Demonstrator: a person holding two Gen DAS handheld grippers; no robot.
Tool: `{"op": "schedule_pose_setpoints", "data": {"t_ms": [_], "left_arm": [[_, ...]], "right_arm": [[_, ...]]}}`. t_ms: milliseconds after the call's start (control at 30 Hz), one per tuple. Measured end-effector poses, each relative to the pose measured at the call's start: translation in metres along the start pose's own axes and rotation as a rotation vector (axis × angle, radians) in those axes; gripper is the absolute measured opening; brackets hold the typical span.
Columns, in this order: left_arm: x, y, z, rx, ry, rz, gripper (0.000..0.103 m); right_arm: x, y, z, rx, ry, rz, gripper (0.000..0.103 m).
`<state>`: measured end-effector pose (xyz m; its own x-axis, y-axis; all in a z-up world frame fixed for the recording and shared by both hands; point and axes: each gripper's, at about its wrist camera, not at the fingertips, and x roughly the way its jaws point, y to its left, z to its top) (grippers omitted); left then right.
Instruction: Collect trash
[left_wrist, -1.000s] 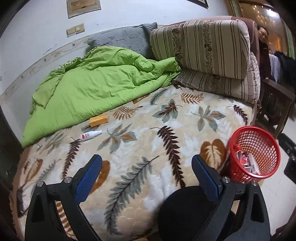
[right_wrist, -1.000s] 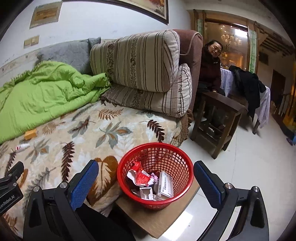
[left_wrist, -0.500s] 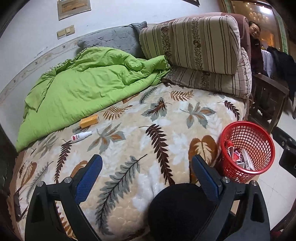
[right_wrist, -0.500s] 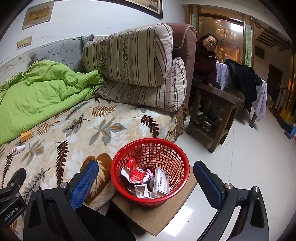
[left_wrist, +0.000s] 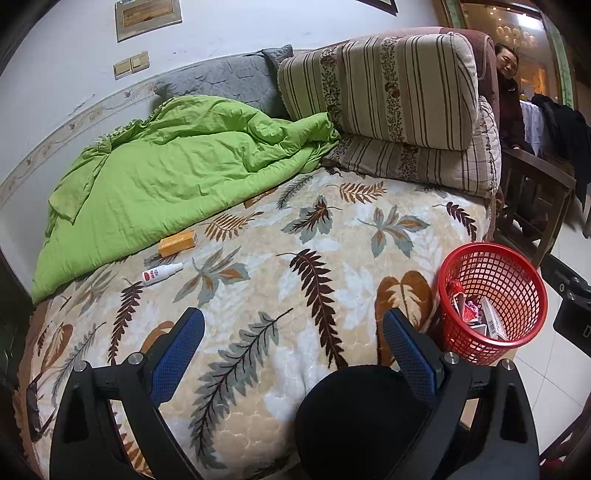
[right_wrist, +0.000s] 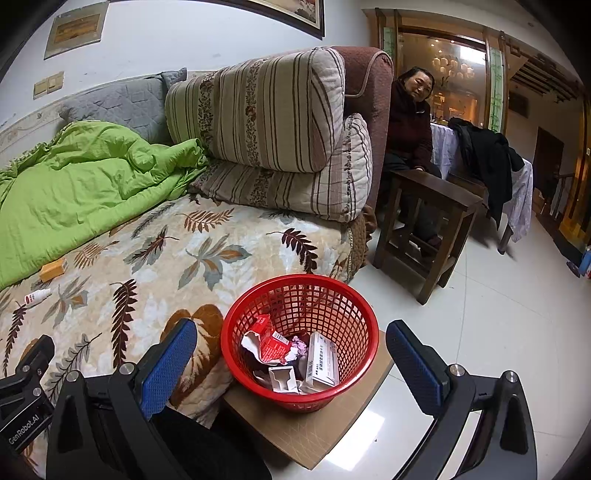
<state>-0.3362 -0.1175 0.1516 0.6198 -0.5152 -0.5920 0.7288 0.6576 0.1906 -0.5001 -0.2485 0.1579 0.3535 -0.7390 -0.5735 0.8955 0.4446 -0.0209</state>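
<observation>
An orange box and a small white spray bottle lie on the leaf-patterned bed cover, near the green quilt's edge. My left gripper hangs open over the cover's near part, well short of both, holding nothing. A red mesh basket holding cartons and wrappers stands on a low wooden stool beside the bed. My right gripper is open just above and in front of that basket, empty. The basket also shows at the left wrist view's right side; the orange box and bottle show far left.
A crumpled green quilt covers the bed's back left. Striped cushions are stacked against a brown headboard. A seated person is behind a dark wooden table. White tiled floor lies to the right.
Both cameras have shifted slightly; the basket sits lower and more to the left in the right wrist view, and the bed items have drifted a little. Both grippers stay open and empty.
</observation>
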Motion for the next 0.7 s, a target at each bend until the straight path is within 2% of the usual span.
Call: {"op": "schedule_pose_setpoints", "data": {"t_ms": [700], "left_arm": [[-0.0019, -0.0012, 0.0001, 0.002, 0.000, 0.003, 0.096]], "right_arm": [[-0.0003, 0.0004, -0.0007, 0.000, 0.001, -0.002, 0.103]]}}
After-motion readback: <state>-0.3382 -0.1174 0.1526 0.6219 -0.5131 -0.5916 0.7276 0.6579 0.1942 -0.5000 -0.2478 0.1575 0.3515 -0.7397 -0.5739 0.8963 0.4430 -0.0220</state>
